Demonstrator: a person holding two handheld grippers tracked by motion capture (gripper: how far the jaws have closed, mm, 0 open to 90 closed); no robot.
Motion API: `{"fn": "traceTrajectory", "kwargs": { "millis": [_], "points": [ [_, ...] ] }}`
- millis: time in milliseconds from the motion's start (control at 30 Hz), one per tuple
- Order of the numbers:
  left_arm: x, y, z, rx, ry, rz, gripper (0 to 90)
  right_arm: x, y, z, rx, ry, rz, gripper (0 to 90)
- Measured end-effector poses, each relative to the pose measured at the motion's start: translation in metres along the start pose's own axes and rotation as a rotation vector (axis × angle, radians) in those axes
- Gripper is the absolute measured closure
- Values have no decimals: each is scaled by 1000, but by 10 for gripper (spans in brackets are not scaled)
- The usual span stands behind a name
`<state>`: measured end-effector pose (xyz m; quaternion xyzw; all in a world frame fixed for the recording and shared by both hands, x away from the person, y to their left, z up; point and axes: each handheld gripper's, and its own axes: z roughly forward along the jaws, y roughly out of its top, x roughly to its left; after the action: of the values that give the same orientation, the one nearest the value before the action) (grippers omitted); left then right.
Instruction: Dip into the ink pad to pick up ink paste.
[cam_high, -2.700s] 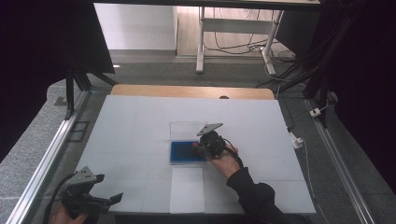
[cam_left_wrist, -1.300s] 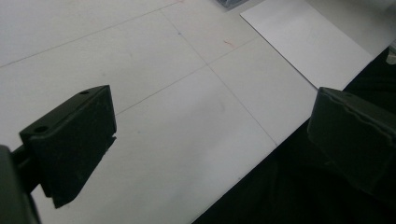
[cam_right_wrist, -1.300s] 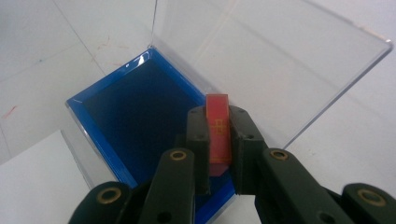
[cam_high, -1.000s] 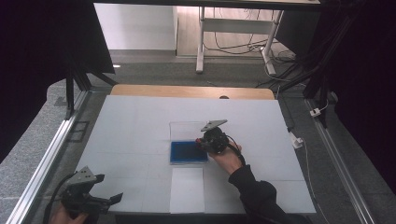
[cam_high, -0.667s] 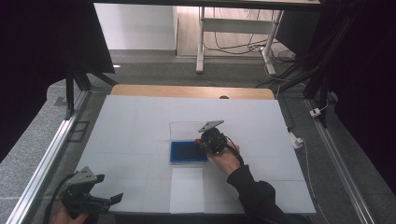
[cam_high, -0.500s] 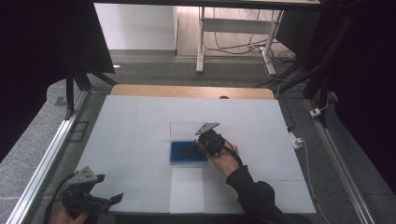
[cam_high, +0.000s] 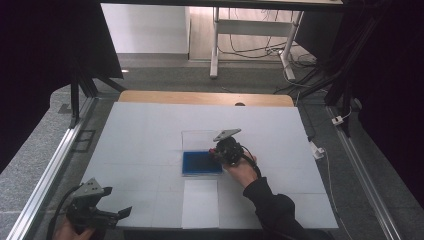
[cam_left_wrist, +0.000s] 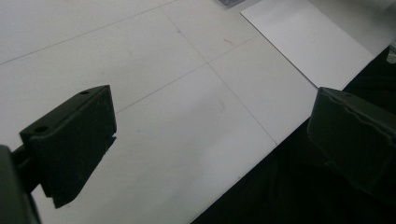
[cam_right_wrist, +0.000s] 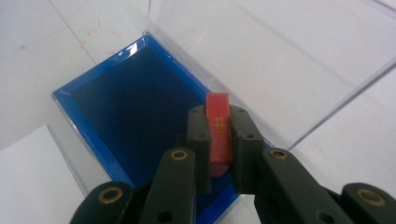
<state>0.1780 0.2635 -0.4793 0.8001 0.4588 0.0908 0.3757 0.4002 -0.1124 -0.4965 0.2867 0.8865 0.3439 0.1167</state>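
A small flat red chip (cam_right_wrist: 219, 130) with fine gold lines stands clamped between the jaws of my right gripper (cam_right_wrist: 219, 116), just above the near right part of an open blue-lined box (cam_right_wrist: 135, 112). The box's clear lid (cam_right_wrist: 280, 56) lies folded back beyond it. From above, the right gripper (cam_high: 220, 152) hovers at the right edge of the blue box (cam_high: 200, 162) in the middle of the white table. My left gripper (cam_high: 112, 214) rests at the table's near left corner, jaws wide apart with nothing between them, also seen as the left gripper (cam_left_wrist: 210, 135) over the bare surface.
A white sheet of paper (cam_high: 200, 202) lies just in front of the blue box; its corner, the white sheet (cam_left_wrist: 303, 42), appears beyond the left jaws. The white table top (cam_high: 145, 135) ends in a wooden strip (cam_high: 205, 97) at the far side, with metal rails (cam_high: 45, 185) along both flanks.
The right gripper has shifted slightly left over the blue box, still holding the red chip. The left gripper has stayed put.
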Motion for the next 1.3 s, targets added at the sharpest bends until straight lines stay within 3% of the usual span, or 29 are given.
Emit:
{"fn": "traceTrajectory", "kwargs": {
  "millis": [100,133,400,733,1300],
  "points": [
    [1,0,0,-2,-3,-2,15,-1,-1,0,-3,5,12,801],
    [1,0,0,-2,-4,-3,15,0,0,0,0,-4,-9,800],
    [1,0,-1,-4,-5,-1,15,2,1,-1,-1,-17,-25,798],
    [1,0,-1,-6,-6,-1,15,0,0,-3,-18,16,9,795],
    [1,0,-1,-8,-8,-3,16,11,1,-30,-56,69,-29,795]
  ]
}}
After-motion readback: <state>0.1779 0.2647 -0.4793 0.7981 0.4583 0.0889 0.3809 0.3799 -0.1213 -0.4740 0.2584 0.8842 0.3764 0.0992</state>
